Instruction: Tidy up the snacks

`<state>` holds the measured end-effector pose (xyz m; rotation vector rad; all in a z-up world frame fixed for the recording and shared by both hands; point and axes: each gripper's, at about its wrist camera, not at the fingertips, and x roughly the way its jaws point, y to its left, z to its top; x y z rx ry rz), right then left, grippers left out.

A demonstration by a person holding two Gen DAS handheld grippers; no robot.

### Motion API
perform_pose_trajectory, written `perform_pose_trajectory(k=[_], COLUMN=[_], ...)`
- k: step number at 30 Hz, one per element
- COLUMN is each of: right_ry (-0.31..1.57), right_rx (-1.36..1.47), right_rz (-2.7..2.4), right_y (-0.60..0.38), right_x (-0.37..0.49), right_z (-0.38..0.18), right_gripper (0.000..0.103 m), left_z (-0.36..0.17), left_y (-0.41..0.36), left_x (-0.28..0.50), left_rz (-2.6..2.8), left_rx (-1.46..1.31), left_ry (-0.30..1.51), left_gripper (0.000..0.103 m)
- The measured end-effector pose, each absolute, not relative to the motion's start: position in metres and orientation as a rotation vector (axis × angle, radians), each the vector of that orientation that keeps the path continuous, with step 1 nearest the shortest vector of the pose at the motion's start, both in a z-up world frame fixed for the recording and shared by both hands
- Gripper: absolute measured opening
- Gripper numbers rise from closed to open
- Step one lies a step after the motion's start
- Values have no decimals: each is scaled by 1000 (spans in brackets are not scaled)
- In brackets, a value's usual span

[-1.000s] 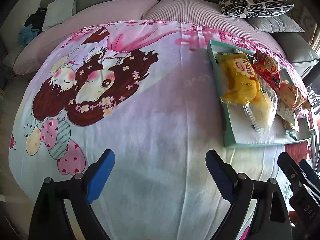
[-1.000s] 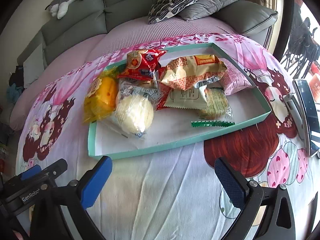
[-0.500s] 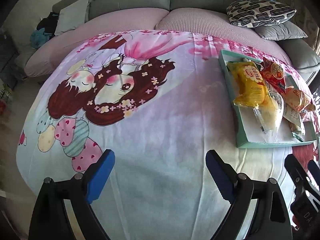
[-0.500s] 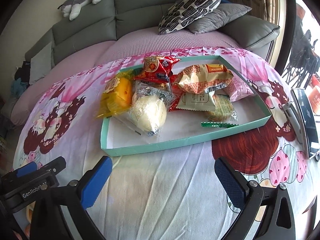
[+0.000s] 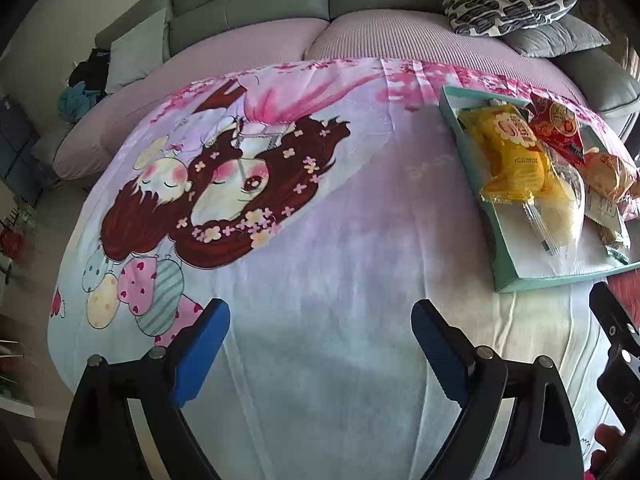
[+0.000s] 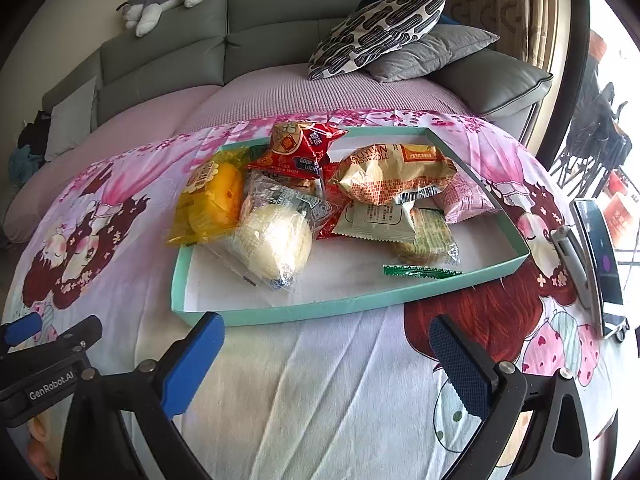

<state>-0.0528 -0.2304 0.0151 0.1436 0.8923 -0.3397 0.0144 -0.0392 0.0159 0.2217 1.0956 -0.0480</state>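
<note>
Cartoon bedsheet [image 5: 320, 240], snack tray [image 6: 320, 308] near edge, jaws apart, empty

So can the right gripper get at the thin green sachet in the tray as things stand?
Probably yes. The right gripper is open and empty, and the green sachet lies alone by the tray's near wall. It lies flat, though, so pinching it may be fiddly.
</note>
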Motion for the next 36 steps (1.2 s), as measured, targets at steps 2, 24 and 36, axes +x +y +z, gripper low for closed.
perform_pose_trajectory(k=[2, 24, 36], right_ry=[920, 1030, 1042], right_rx=[132, 168, 154], right_rz=[-356, -346, -343], right_y=[-231, -233, -231], right_x=[-50, -44, -44], right_z=[11, -2, -3], right_gripper=[103, 103, 103], left_z=[13, 13, 11], left_y=[-39, -43, -43], left_x=[16, 16, 17], left_rz=[-62, -127, -123], left_rx=[219, 194, 188], left_ry=[1115, 1152, 1168], left_gripper=[92, 92, 92])
